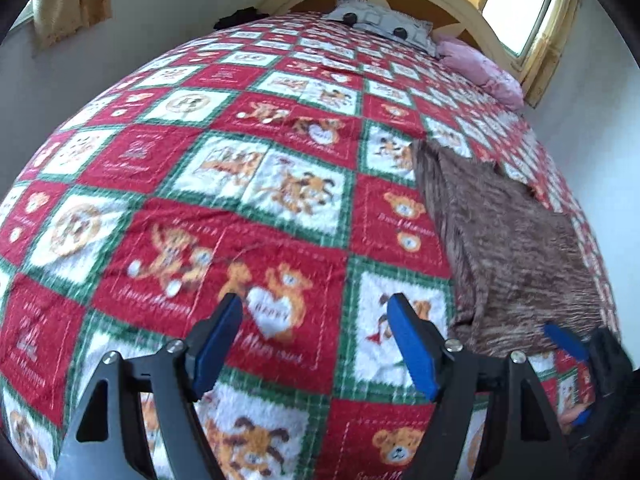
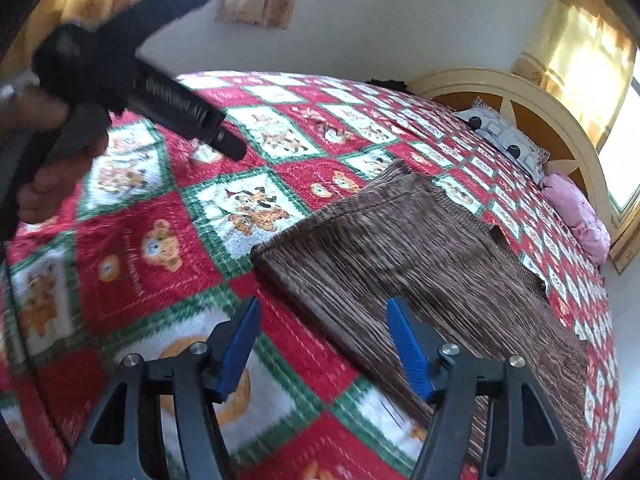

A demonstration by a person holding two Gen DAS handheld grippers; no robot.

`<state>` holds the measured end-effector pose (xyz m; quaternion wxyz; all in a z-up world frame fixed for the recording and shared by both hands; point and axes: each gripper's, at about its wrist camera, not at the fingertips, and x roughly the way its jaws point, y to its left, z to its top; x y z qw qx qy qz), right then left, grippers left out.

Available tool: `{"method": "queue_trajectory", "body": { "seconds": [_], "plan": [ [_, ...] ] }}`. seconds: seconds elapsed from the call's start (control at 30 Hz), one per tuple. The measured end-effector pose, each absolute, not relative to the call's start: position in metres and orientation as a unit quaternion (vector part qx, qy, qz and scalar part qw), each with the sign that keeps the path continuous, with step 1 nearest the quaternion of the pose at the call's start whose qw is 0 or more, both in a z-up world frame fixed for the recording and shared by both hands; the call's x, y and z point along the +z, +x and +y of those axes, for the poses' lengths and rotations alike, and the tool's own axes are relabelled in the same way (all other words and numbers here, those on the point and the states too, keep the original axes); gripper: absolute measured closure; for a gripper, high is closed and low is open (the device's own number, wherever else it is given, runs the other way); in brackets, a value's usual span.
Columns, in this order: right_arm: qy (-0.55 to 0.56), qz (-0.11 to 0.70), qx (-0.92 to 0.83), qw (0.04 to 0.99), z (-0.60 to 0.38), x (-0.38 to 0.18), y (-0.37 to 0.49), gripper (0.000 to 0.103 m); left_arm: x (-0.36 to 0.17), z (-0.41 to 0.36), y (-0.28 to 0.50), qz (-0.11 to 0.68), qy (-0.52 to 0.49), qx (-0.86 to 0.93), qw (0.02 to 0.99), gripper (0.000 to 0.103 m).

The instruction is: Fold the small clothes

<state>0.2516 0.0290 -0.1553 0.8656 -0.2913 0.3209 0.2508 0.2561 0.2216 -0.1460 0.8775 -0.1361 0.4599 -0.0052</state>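
A brown striped garment (image 2: 420,248) lies flat on the teddy-bear patchwork bedspread (image 2: 160,264), close to the bed's right side. My right gripper (image 2: 320,320) hovers open over the garment's near left edge; its right pad (image 2: 408,348) stands above the cloth and its left pad over the bedspread. In the left wrist view the garment (image 1: 508,248) lies to the right, and my left gripper (image 1: 316,320) is open over bare bedspread (image 1: 200,200) with nothing between its pads. The right gripper (image 1: 576,376) shows at the garment's near corner. A hand (image 2: 48,160) holds the left gripper (image 2: 228,144) at the upper left.
At the head of the bed, under a curved cream headboard (image 1: 472,12), lie a grey patterned pillow (image 1: 384,24) and a pink pillow (image 1: 480,68). Curtained windows (image 2: 592,52) flank the bed. The right bed edge (image 2: 612,360) runs beside the garment. A dark object (image 1: 236,18) sits at the far left corner.
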Motion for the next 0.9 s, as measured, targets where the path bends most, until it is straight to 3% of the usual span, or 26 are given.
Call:
{"method": "queue_trajectory", "body": {
  "seconds": [0.17,0.2,0.27,0.33,0.43,0.9],
  "plan": [
    [-0.313,0.308,0.227,0.869,0.044,-0.166,0.258,0.052,-0.149,0.220,0.279,0.474,-0.143,-0.045,0.868,0.026],
    [-0.317,0.305,0.225,0.869,0.046,-0.167,0.258,0.059,-0.149,0.218,0.283,0.475,-0.143,-0.054,0.867,0.026],
    [-0.324,0.300,0.223,0.869,0.049,-0.168,0.256,0.061,-0.150,0.213,0.291,0.474,-0.136,-0.069,0.867,0.026],
    [-0.333,0.295,0.228,0.866,0.051,-0.169,0.251,0.077,-0.150,0.206,0.299,0.468,-0.127,-0.079,0.871,0.026],
    [-0.340,0.295,0.230,0.863,0.054,-0.170,0.250,0.090,-0.151,0.199,0.310,0.464,-0.122,-0.090,0.873,0.026],
    [-0.333,0.296,0.222,0.867,0.054,-0.177,0.254,0.093,-0.160,0.159,0.366,0.458,-0.104,-0.132,0.873,0.027]
  ]
}}
